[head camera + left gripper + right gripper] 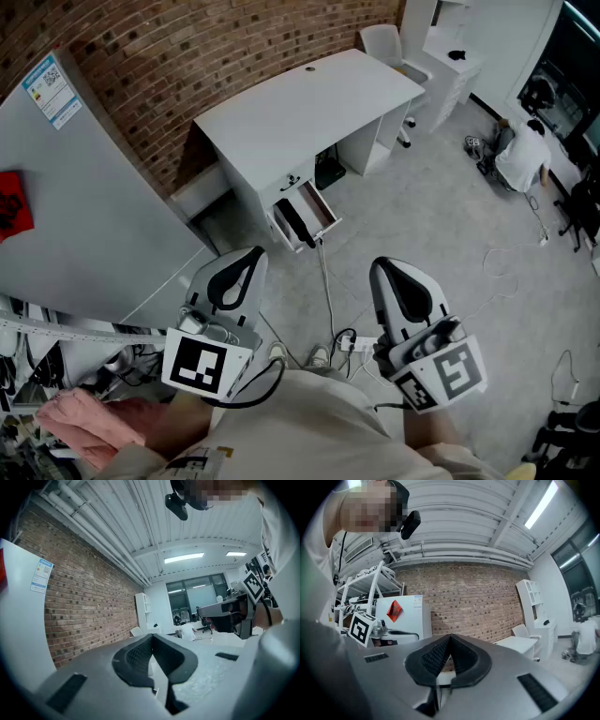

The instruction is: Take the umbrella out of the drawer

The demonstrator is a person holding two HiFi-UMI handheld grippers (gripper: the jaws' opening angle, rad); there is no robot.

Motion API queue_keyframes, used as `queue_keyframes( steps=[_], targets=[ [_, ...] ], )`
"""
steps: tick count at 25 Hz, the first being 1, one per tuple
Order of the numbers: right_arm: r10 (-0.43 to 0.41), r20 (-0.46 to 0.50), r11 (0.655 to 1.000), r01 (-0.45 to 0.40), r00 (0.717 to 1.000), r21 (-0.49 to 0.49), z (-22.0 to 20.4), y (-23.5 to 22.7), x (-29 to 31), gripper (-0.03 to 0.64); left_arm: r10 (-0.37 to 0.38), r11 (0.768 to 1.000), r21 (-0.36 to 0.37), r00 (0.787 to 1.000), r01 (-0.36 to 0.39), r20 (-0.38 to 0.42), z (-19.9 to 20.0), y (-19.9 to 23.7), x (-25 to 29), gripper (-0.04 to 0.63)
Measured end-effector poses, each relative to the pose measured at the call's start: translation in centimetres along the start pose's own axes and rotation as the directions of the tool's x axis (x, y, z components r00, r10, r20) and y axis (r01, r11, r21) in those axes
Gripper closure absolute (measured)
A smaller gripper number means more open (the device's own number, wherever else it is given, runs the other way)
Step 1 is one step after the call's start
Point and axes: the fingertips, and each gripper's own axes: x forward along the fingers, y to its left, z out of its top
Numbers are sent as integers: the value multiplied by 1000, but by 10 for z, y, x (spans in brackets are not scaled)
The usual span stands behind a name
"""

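At the desk (309,103), an open drawer (324,212) holds the umbrella (292,223), far from left gripper (249,255) and right gripper (384,266), jaws clenched empty.

The drawer (323,214) of the white bench (300,108) is pulled out, with a dark umbrella (293,222) lying inside. The left tool (251,255) and right tool (380,267) hang well apart from it.

Ahead of you: brick wall (187,56) behind white desk (300,103), white chair (384,42) at far end. Grey floor (441,234) below. White fridge (66,206) on your left. Ceiling strip lights (183,558) lit; windows (197,592) beyond.
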Motion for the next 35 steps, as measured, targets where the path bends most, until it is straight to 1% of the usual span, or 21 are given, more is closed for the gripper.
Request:
queue_keyframes(
  steps=[7, 12, 17, 23, 29, 35],
  targets=[
    [-2, 34, 1000, 1, 999, 26, 4, 1, -5, 611, 5, 1000, 0, 1000, -5, -4, -1, -2, -6, 588],
    [5, 15, 1000, -5, 1000, 8, 1, 5, -5, 611, 10, 1000, 0, 1000, -10, -6, -4, -1, -9, 588],
    [15, -3, 1000, -15, 1000, 13, -4, 5, -10, 611, 20, 1000, -13, 1000, -20, -4, -2, -7, -11, 588],
    [33, -17, 999, -33, 999, 12, -9, 4, -12, 611, 20, 1000, -8, 1000, -20, -12, -4, -13, -9, 588],
    [48, -34, 999, -48, 998, 13, -15, -5, -15, 611, 7, 1000, -8, 999, -7, -50, -12, -26, -3, 588],
    [69, -51, 997, -67, 996, 22, -23, -20, -18, 611, 27, 1000, -5, 998, -27, -58, -14, -35, 7, 588]
  ],
)
